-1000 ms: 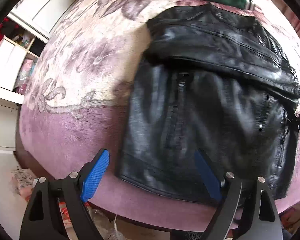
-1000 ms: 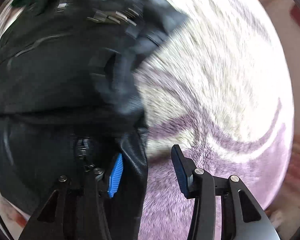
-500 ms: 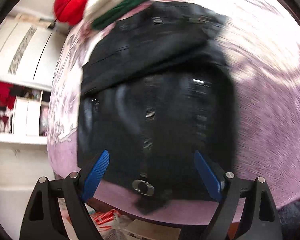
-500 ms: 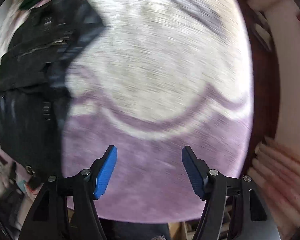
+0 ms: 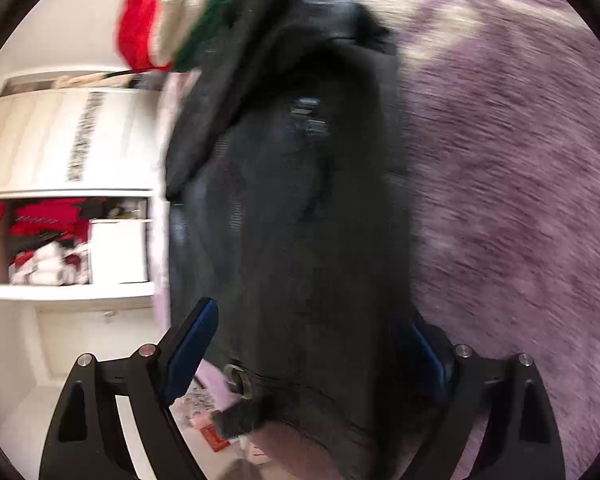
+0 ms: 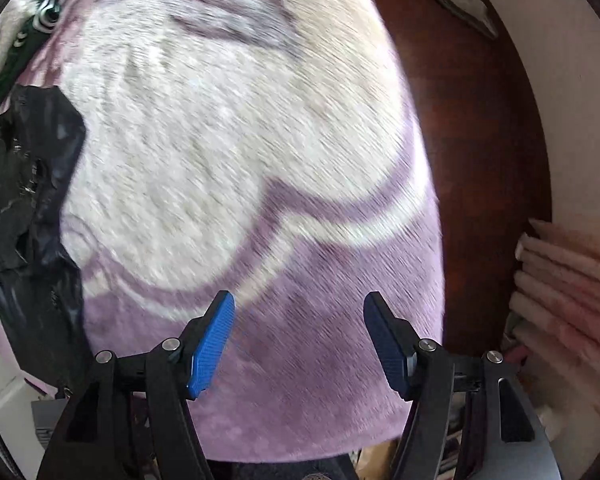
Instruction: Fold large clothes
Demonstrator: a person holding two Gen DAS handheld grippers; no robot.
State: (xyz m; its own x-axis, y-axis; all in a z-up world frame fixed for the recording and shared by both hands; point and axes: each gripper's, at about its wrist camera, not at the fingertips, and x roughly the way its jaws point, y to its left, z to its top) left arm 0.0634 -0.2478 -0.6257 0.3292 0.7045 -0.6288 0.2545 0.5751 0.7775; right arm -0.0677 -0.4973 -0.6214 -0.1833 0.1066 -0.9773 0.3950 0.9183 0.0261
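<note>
An open shelf (image 5: pixel 80 240) at left of the left view holds red and white clothes. The black jacket (image 5: pixel 292 200) lies by the purple blanket's (image 6: pixel 300 380) left edge; bare blanket fills the right view. Left tool (image 5: pixel 316 344) wide, opening, straddling the jacket's hem; right tool (image 6: pixel 299 340) apart, empty.

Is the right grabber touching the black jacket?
Apart. In the right wrist view the right gripper is open over bare purple blanket, with the black jacket far off at the left edge.
</note>
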